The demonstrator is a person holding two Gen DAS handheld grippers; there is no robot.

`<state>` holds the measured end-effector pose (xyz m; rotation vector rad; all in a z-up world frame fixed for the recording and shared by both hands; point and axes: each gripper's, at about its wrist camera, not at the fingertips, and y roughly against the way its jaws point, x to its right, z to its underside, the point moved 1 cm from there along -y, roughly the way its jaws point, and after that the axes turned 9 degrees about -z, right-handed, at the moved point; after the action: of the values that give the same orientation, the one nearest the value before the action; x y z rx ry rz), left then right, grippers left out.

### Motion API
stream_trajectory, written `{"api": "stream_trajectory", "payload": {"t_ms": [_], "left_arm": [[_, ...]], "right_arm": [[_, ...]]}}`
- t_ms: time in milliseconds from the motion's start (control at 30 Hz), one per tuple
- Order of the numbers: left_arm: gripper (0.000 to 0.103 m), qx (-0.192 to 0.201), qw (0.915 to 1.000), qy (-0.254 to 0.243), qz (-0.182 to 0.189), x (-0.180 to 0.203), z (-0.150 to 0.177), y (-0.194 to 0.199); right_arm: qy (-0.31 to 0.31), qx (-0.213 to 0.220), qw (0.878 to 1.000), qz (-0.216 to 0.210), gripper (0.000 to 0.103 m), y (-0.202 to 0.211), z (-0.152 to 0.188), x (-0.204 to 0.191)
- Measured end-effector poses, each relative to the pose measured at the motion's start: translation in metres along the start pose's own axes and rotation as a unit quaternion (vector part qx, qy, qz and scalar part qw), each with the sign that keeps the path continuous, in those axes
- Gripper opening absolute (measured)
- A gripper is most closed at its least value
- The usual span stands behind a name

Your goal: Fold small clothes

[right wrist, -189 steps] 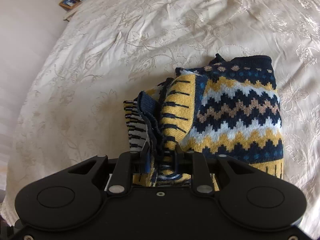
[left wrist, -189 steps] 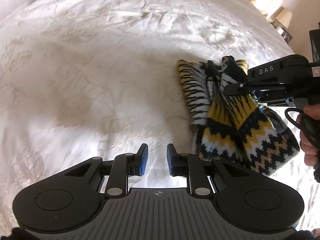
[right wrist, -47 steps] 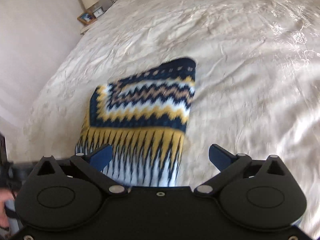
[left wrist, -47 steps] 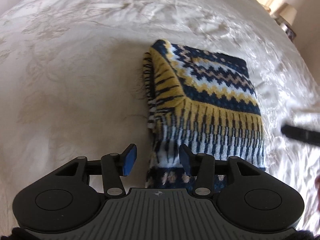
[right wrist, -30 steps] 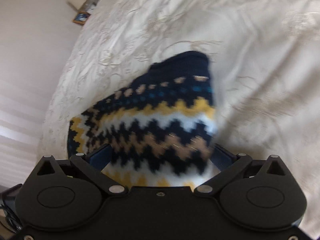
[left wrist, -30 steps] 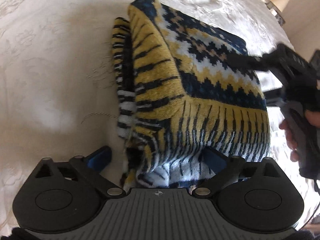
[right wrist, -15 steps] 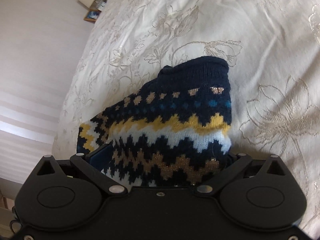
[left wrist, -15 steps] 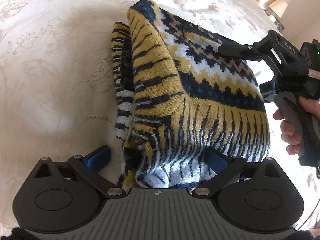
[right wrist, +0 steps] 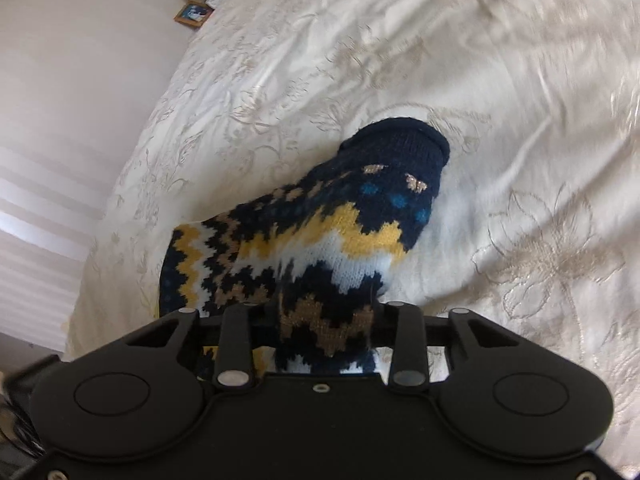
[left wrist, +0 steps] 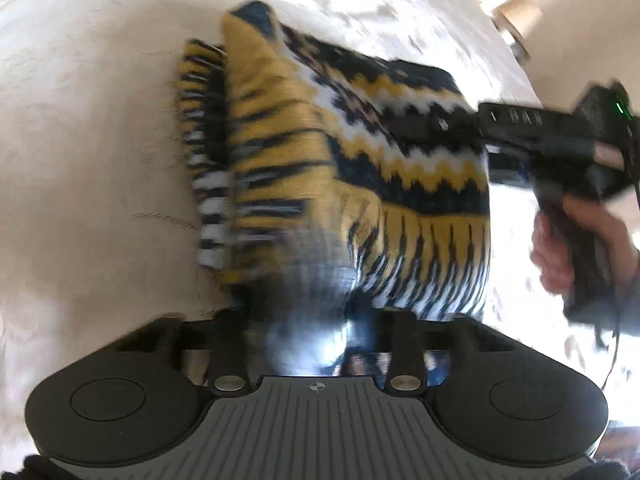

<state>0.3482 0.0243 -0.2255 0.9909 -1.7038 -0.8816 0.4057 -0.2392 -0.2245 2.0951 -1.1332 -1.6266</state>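
A folded knit sweater (left wrist: 360, 184) in navy, yellow and white zigzag bands lies on the cream bedspread (left wrist: 88, 168). My left gripper (left wrist: 308, 320) is shut on the sweater's near striped hem, which bunches between the fingers. My right gripper (right wrist: 320, 320) is shut on the sweater (right wrist: 320, 240) at its side; the navy collar end points away. The right gripper also shows in the left wrist view (left wrist: 440, 128), reaching in from the right, held by a hand (left wrist: 560, 248). Both sets of fingertips are hidden in the knit.
The embroidered bedspread (right wrist: 520, 160) spreads all around the sweater. A bedside table with a lamp and a framed picture (right wrist: 192, 14) stands beyond the bed's far left edge. A pale wall (right wrist: 60, 120) runs along the left.
Both grippers, wide open around the sweater half a second ago, have closed on it. The knit now bunches between the fingers, and the left view is blurred with motion.
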Motion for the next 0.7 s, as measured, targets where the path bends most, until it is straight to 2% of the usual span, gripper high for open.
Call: {"api": "stream_trajectory", "payload": {"t_ms": [100,200,333,467,600,700], "left_arm": [[0.021,0.023,0.9994,-0.019,-0.016,0.013,0.005,0.014],[0.020,0.037,0.9992,-0.018,-0.001,0.027,0.009,0.034],[0.020,0.046,0.9979,-0.046,0.006,0.049,0.016,0.059],[0.020,0.052,0.9969,-0.054,0.024,0.050,0.016,0.065],[0.020,0.049,0.9966,-0.060,0.029,0.044,0.019,0.060],[0.021,0.034,0.9977,-0.050,0.032,0.048,0.044,0.056]], "right_arm": [[-0.007,0.018,1.000,-0.001,0.042,0.012,0.003,-0.008],[-0.005,0.036,0.999,0.002,0.042,0.031,0.007,-0.019],[-0.004,0.051,0.999,0.003,0.042,0.068,0.020,-0.035],[0.001,0.054,0.999,0.010,0.042,0.107,0.041,-0.047],[0.006,0.059,0.998,0.012,0.042,0.122,0.043,-0.055],[-0.003,0.048,0.999,0.014,0.042,0.125,0.053,-0.053]]}}
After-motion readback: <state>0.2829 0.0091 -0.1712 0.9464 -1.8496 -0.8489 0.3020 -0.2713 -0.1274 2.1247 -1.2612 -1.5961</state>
